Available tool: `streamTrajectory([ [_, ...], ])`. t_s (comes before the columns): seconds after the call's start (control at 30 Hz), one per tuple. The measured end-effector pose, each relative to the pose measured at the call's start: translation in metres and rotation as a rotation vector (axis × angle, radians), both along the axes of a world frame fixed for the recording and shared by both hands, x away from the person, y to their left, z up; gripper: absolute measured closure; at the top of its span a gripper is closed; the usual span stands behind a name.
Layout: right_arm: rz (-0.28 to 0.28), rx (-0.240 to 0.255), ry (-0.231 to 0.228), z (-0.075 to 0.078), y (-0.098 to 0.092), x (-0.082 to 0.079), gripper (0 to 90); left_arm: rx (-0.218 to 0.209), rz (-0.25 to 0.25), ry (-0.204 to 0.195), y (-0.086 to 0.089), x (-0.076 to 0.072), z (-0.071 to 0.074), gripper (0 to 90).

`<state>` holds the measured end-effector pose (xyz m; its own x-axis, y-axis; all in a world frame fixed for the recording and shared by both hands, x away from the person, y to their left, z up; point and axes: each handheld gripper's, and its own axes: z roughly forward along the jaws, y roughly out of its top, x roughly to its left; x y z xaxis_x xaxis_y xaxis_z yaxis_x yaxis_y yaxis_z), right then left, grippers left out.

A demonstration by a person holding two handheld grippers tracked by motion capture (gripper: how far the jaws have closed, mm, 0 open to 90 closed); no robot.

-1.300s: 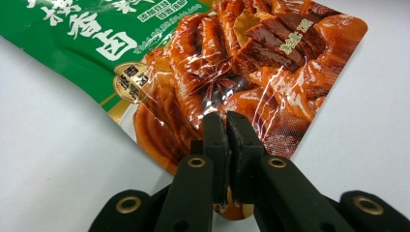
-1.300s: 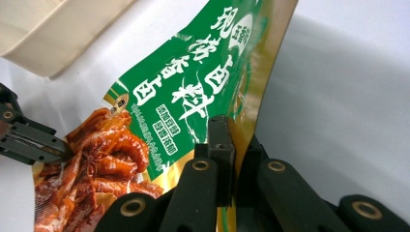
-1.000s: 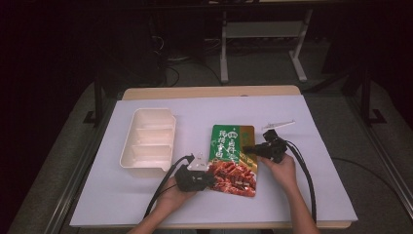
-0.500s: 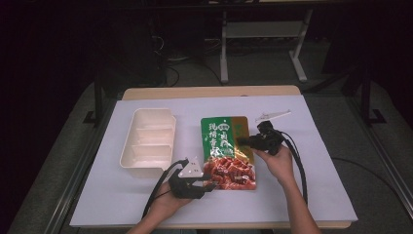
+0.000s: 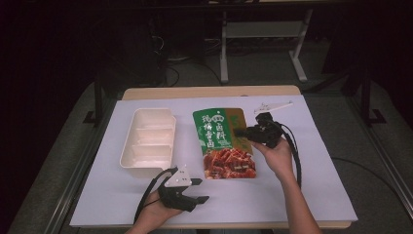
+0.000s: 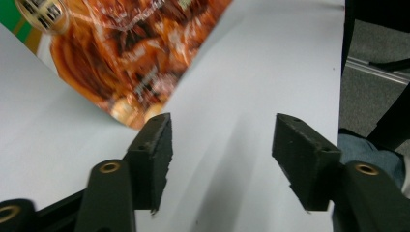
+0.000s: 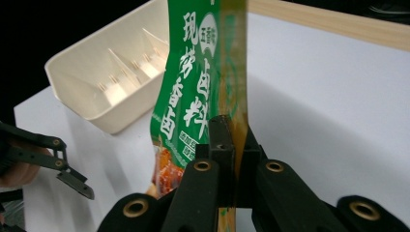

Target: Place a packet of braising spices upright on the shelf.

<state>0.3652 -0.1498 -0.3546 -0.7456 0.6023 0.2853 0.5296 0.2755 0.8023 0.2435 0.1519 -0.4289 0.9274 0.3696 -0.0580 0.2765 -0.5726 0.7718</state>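
The green and red food pouch (image 5: 223, 144) is hanging over the middle of the worktop (image 5: 311, 180), lifted off it, with its green part to the far side. My right gripper (image 5: 242, 132) is holding it by the right edge; these fingers (image 7: 220, 140) are pressing tight on the brown-gold strip of the pouch. My left gripper (image 5: 199, 190) is lying low near the front edge, just to the left of the pouch's red bottom corner and apart from it. Its fingers (image 6: 154, 145) have just been opening, and nothing is between them. The cream tray (image 5: 127, 146) with dividers is standing to the left of the pouch.
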Motion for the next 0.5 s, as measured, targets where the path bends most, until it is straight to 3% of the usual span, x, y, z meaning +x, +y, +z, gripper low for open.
streamTrajectory([
  [0.5, 0.029, -0.01, -0.078, 0.03, 0.02, -0.011, 89.5, -0.014, 0.026, -0.024, 0.019, -0.015, -0.004, 32.5],
])
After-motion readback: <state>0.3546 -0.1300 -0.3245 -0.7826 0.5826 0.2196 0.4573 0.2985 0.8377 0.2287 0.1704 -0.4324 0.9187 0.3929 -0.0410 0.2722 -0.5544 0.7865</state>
